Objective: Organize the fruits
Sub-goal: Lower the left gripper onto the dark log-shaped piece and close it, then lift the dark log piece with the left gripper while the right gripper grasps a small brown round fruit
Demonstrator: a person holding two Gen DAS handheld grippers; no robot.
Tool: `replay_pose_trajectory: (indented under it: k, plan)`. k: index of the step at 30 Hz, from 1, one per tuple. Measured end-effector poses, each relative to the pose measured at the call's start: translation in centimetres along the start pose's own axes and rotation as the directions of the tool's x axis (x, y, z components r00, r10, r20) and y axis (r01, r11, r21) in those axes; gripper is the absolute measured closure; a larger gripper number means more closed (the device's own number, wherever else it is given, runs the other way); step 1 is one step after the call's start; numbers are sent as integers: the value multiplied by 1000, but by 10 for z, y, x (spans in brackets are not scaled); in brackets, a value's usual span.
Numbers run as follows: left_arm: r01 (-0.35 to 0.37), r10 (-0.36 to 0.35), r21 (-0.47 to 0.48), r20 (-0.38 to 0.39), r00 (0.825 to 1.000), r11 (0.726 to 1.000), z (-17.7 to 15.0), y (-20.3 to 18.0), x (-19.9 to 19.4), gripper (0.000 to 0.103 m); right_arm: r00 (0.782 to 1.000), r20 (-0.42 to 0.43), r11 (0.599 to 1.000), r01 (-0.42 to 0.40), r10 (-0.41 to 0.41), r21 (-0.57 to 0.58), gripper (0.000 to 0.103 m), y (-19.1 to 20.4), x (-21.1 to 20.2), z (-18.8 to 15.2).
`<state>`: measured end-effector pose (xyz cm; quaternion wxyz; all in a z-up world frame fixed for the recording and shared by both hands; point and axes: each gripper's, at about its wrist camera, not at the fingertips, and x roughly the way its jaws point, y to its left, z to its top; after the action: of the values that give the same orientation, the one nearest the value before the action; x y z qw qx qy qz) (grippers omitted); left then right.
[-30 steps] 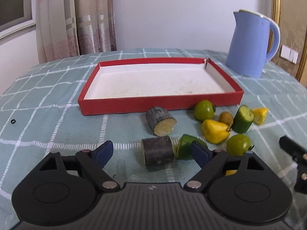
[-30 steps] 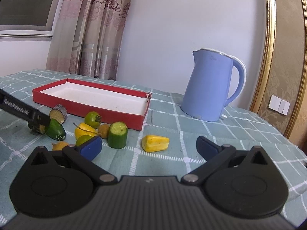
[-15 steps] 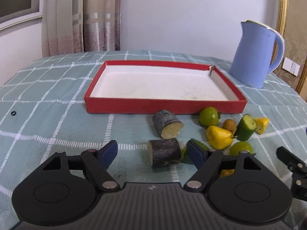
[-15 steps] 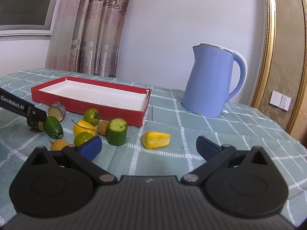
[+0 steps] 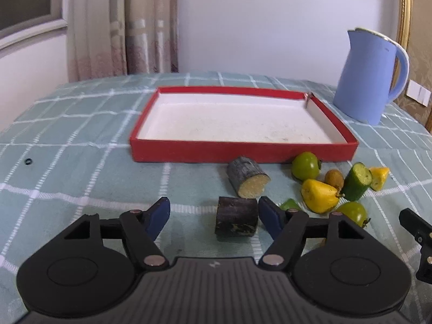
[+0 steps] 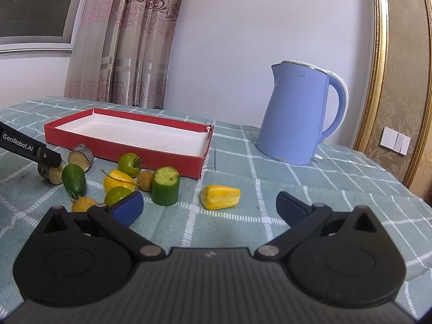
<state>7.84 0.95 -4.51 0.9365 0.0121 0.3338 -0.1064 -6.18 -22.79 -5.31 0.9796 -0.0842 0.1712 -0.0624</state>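
Looked like a home room: patterned pink curtains (image 6: 129, 40) beside a window, a checked teal tablecloth (image 5: 67, 145), a blue electric kettle (image 6: 299, 113), gilt-framed damask wall panelling (image 6: 399, 54) with white wall switches (image 6: 395, 140).

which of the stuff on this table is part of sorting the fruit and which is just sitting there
Part of the job:
- shallow red cardboard tray with white inside
- two dark bark-skinned cut stalk pieces
- round green fruits
- yellow pear-shaped fruit
- cut green cucumber chunk
- yellow wedge

Just lying about:
- light blue plastic electric kettle
- small black ring
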Motion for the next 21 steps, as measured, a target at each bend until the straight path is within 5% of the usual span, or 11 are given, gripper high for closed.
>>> replay_pose_trajectory:
  k: [4,12,21]
  plan:
    - [-9,11,52,-28,1000,999,-2,-14,9,34,1000,3,1000,-2,2,5,0,-1,-1,0]
    - [14,-12,33,-49,999,999,-2,-12,14,70,1000,0,1000,-2,2,14,0,-2,0,0]
    - [-6,5,51,17,1000,999,-2,-14,-4,70,1000,1,1000,-11,11,-10,0,1,-1,-1]
